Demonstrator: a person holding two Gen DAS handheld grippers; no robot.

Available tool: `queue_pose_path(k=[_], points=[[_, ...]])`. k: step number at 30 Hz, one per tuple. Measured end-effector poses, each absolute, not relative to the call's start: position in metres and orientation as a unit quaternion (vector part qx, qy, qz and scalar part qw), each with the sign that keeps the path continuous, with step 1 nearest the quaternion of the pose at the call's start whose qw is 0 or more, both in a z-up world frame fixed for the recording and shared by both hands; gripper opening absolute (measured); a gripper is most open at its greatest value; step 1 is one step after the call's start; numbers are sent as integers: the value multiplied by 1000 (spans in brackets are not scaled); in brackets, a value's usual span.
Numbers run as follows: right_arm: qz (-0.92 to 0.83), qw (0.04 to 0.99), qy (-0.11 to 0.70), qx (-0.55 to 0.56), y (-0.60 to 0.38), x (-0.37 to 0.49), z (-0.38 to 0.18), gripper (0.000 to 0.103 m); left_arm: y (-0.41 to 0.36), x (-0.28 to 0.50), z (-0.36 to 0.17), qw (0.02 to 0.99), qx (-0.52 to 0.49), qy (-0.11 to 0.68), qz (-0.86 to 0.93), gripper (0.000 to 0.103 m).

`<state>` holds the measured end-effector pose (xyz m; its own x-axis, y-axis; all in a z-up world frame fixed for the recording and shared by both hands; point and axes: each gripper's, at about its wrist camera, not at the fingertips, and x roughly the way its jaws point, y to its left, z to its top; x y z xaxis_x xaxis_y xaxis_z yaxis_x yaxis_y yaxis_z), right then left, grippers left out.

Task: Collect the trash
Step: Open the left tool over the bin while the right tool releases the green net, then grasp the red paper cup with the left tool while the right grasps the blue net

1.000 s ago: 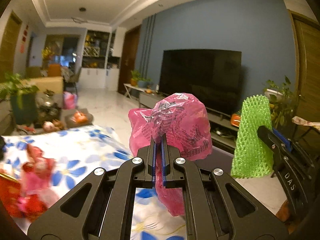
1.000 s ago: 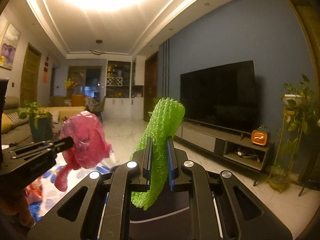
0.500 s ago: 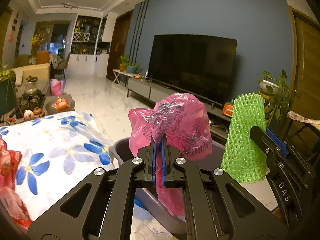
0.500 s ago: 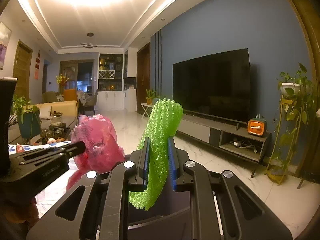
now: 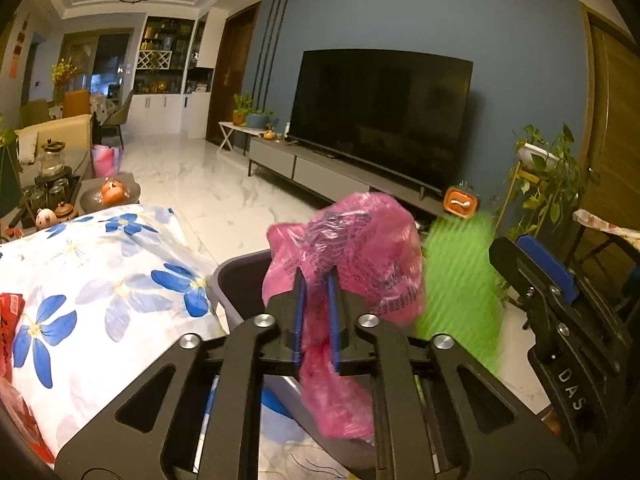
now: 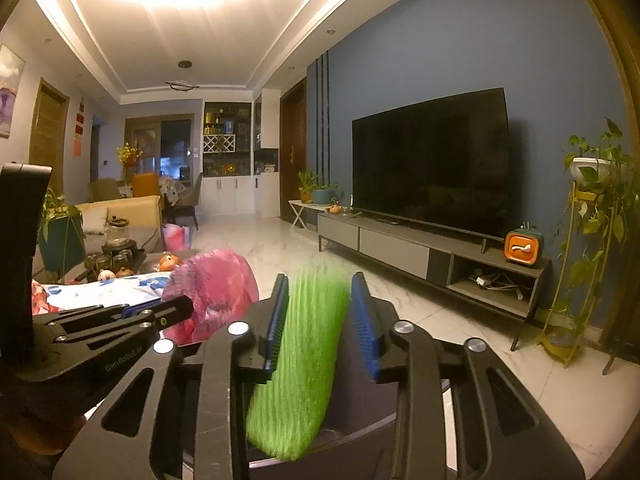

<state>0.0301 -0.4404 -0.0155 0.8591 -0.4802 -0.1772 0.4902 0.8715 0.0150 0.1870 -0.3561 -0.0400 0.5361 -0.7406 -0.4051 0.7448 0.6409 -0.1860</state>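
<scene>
At the far left of the left wrist view, a white cloth printed with blue flowers (image 5: 100,280) is covering the worktop, with red wrappers (image 5: 10,312) lying at its left edge. Just beside the cloth's right edge, the dark grey plastic bin (image 5: 240,280) is standing with its mouth open. Above that bin, the left claw (image 5: 316,312) is parting slightly around a crumpled pink plastic bag (image 5: 352,248); the bag is sitting between the blue pads, its tail hanging below them, and whether they are pinching it cannot be told. Further right, a green foam net sleeve (image 5: 460,280) is showing as a vertical blur. In the right wrist view, the right claw (image 6: 320,320) is standing open, the blurred sleeve (image 6: 304,360) between the spread pads touching neither, its lower end over the bin's interior (image 6: 360,432).
</scene>
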Motion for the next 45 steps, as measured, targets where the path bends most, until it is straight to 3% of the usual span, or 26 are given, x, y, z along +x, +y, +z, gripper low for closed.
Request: queue_pose_path(k=[3,5,7,17,25,45], points=[[-254,963,81,33,-443,29,-15,43,-355,190,-43,873,1,236,-427,22],[-254,963,81,36,-445,28,-16,44,-354,192,-44,873,-1,237,-425,40],[-255,963,79,36,-445,25,-16,48,-350,192,-45,878,-5,234,-418,48],[-251,965,70,41,-434,11,-10,65,-318,181,-36,895,-27,220,-387,72],[-209,975,61,53,-401,-12,0,82,-255,155,-25,928,-25,207,-309,79],[-45,995,89,21,-266,-18,-9,85,-30,88,-41,979,-44,192,-59,81]])
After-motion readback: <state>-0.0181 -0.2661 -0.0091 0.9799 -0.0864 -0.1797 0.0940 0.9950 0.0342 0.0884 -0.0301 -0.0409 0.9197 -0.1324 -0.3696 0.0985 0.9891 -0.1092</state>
